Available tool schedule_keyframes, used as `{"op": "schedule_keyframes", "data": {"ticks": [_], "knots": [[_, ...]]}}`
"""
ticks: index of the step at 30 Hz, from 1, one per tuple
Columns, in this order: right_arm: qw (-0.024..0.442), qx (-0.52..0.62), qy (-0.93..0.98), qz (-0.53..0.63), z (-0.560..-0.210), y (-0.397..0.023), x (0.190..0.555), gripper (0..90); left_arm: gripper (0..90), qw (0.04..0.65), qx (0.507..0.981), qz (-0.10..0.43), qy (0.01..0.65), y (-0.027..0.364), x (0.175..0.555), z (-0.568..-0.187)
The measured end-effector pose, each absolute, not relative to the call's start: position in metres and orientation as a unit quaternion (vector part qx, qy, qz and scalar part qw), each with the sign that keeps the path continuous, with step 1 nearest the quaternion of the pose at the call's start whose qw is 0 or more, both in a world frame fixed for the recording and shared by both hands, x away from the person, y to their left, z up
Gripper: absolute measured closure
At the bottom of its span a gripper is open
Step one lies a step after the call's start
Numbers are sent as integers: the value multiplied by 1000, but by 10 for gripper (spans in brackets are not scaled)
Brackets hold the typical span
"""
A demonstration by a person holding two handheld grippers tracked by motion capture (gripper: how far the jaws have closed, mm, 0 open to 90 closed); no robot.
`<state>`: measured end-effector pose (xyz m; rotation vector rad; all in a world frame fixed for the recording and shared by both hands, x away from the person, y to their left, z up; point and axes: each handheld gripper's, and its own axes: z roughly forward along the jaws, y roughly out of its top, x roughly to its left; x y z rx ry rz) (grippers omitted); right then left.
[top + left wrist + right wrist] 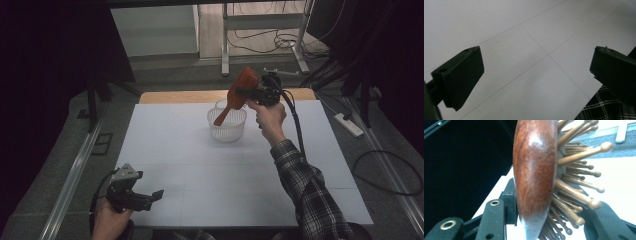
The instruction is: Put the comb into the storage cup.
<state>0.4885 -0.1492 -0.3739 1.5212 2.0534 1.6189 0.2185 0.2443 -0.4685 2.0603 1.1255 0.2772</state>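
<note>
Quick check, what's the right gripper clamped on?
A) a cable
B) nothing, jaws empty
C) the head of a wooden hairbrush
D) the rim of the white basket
C: in the right gripper view the jaws sit on both sides of the wooden hairbrush, one on its smooth back and one in its bristles; in the high view the right gripper holds it by the head, handle pointing down into the white basket.

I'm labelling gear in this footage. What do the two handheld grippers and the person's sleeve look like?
Both are black, two-jawed tools. The left gripper carries a grey three-cornered plate on top and trails a black cable; its jaw pads are blocky. The right gripper trails a thick black cable. The sleeve is dark plaid with pale lines.
</note>
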Motion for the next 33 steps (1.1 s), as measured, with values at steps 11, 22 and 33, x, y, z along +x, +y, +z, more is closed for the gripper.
{"op": "schedule_keyframes", "data": {"ticks": [11,22,33], "knots": [[61,509,679,525,-391,-144,489,531,1,375,807,106,443,244,219,-469],[67,511,684,516,-407,-138,488,531,1,375,808,103,443,244,220,-469],[77,508,686,516,-411,-139,484,527,2,372,808,102,445,244,221,-470]]}}
